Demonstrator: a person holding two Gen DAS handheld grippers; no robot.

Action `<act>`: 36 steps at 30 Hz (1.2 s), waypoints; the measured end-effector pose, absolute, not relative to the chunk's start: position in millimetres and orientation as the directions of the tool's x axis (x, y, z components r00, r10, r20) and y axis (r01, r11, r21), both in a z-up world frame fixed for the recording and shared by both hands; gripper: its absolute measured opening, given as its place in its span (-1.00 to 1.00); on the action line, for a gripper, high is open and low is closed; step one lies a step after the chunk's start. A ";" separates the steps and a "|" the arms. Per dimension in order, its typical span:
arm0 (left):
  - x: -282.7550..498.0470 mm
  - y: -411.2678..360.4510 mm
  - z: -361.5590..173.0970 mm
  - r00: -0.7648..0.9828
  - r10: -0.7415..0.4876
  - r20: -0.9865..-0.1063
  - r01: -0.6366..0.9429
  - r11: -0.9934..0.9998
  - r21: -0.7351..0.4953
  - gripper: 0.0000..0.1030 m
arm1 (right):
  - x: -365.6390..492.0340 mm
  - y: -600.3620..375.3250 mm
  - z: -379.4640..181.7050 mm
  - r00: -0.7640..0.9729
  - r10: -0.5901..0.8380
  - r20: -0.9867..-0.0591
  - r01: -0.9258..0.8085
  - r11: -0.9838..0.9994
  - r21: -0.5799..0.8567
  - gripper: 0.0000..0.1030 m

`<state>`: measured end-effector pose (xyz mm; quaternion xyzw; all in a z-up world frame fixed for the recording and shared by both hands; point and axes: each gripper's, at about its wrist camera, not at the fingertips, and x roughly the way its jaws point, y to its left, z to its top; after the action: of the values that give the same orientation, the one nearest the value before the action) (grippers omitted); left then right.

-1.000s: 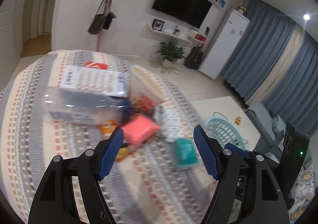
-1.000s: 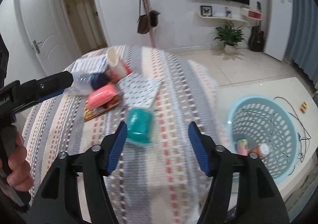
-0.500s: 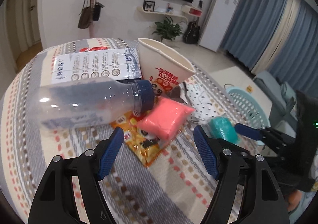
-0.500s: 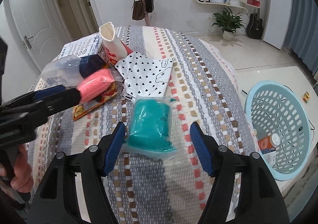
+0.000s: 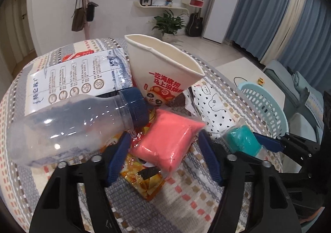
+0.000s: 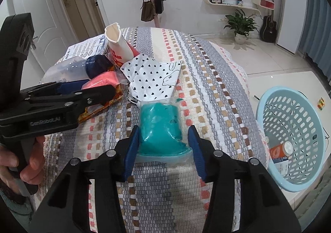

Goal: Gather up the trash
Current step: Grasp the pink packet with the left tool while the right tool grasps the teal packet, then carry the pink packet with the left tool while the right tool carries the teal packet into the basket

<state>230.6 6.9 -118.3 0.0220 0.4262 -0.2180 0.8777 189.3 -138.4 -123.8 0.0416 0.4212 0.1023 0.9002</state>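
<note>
On the striped tablecloth lies a pink packet on an orange snack wrapper. My left gripper straddles the pink packet. Its jaws are closing, with slim gaps still showing at the pads. A teal packet in clear wrap lies between the jaws of my right gripper, which are also closing; its pads stand right at the packet's sides. In the right wrist view, the left gripper reaches in from the left, held by a hand.
A clear bottle with a blue cap, a paper cup, a white printed packet and a heart-print bag crowd the table behind the packets. A light blue basket holding an orange can stands on the floor at the right.
Both grippers came down and closer to the table. The left one now has the pink packet between narrower jaws, the right one the teal packet.
</note>
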 end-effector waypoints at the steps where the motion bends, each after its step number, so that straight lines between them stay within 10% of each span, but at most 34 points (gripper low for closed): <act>1: 229.8 5.5 -118.8 0.540 -0.361 -0.761 0.404 0.904 -0.141 0.08 | 188.9 -138.0 -123.7 0.626 0.219 -0.749 -0.152 0.976 0.158 -0.17; 6: 220.6 0.6 -117.0 0.554 -0.354 -0.753 0.412 0.903 -0.121 -0.22 | 185.1 -135.9 -121.6 0.630 0.231 -0.741 -0.168 0.973 0.161 -0.20; 36: 158.4 -21.7 -25.8 0.691 -0.487 -0.534 0.465 0.865 -0.188 -0.26 | 147.8 -180.2 -57.8 0.761 0.238 -0.604 -0.138 0.969 0.207 -0.21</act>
<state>158.4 -21.7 -25.8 -0.0192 0.2956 -0.2589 0.9194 147.8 -180.2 -57.8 0.0752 0.3308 0.1005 0.9353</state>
